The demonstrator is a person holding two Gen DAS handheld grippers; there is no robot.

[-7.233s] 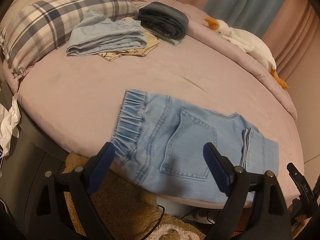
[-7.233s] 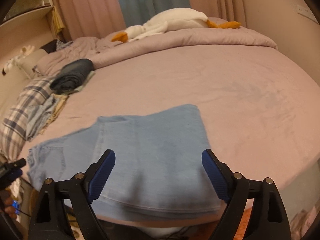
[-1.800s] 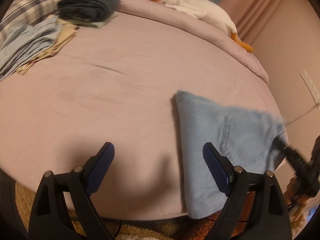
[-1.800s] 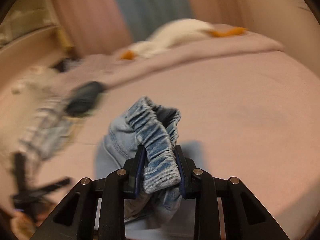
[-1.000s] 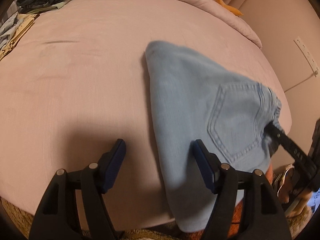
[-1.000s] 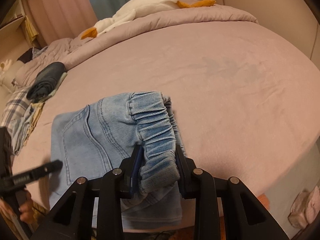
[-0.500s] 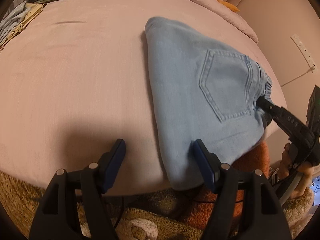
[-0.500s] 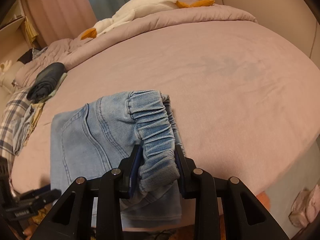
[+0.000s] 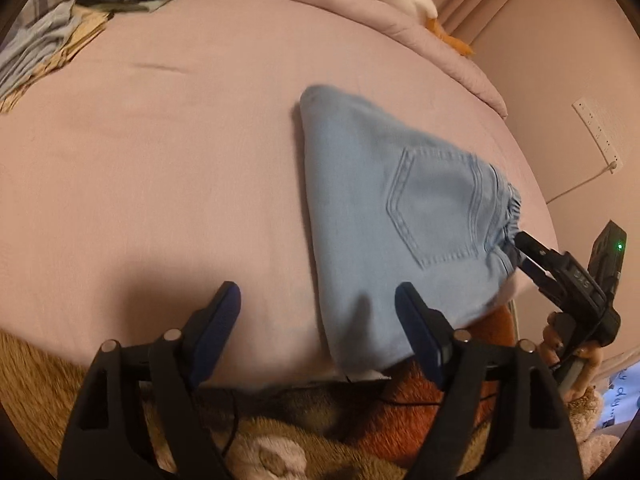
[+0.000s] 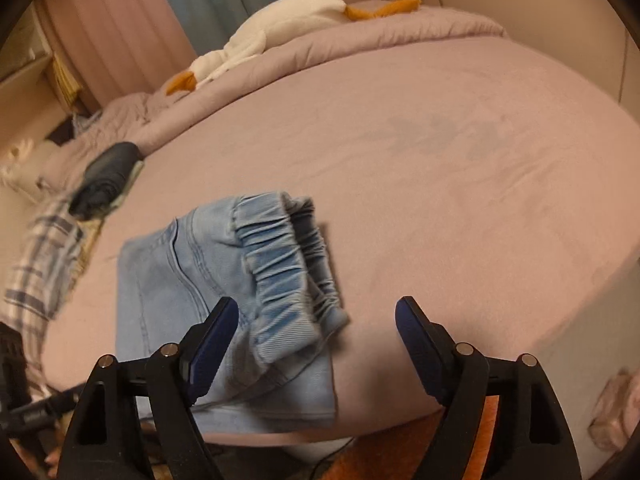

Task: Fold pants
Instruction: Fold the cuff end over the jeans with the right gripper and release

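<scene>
The left claw [image 9: 318, 318] is opening, its jaws wide with only bare bed [image 9: 160, 168] between them. The folded pants [image 9: 380, 216] lie on the bed ahead and to its right, their near edge by its right finger and hanging over the bed's rim. Far ahead to its left sits a clothes pile [image 9: 52, 40].

The right claw [image 10: 312, 332] is opening too, pads clear of the cloth; the elastic waistband [image 10: 284, 268] lies loose just ahead between its jaws, nearer the left finger. A goose toy [image 10: 280, 28] lies far ahead on the duvet [image 10: 400, 32].
</scene>
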